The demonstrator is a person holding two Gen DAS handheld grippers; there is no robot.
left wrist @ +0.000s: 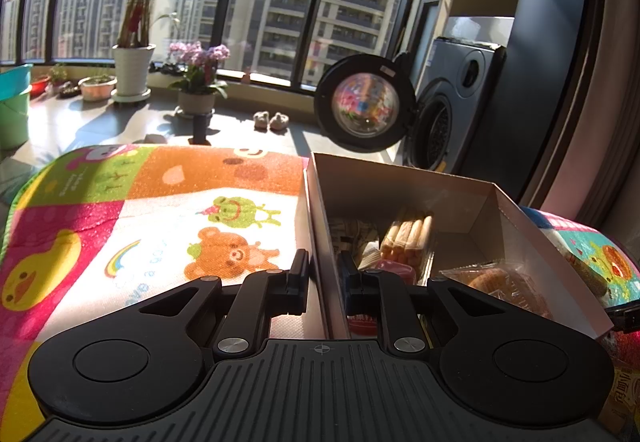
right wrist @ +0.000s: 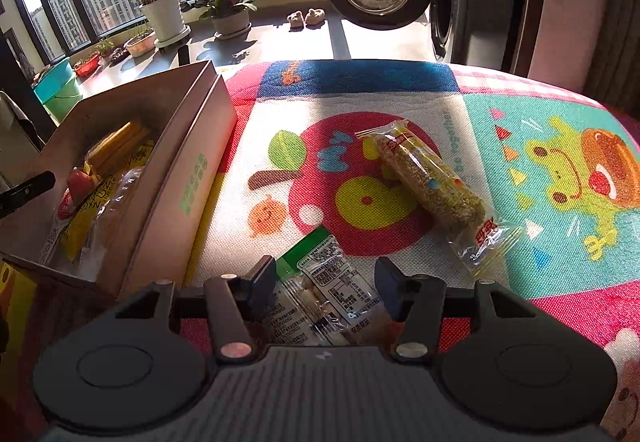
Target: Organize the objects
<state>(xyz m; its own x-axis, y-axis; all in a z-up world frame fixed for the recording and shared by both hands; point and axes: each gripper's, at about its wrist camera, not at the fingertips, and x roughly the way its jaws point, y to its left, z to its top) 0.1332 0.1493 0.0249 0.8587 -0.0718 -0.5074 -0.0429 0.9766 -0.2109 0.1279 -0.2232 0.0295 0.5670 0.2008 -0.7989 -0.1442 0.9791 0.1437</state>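
The left tool [left wrist: 324, 282] is narrowed on the left wall of the cardboard box [left wrist: 316, 209], 1 finger inside, 1 outside, steadying it on the cartoon play mat [left wrist: 160, 209]. The right tool [right wrist: 325, 292] stands wide and empty over a flat labelled snack packet [right wrist: 328, 290], which lies between its fingers with its long axis running roughly along them. A grain roll in clear wrap [right wrist: 432, 181] lies farther ahead and right. The box sits to that tool's left, so the right hand is nearer both loose snacks.
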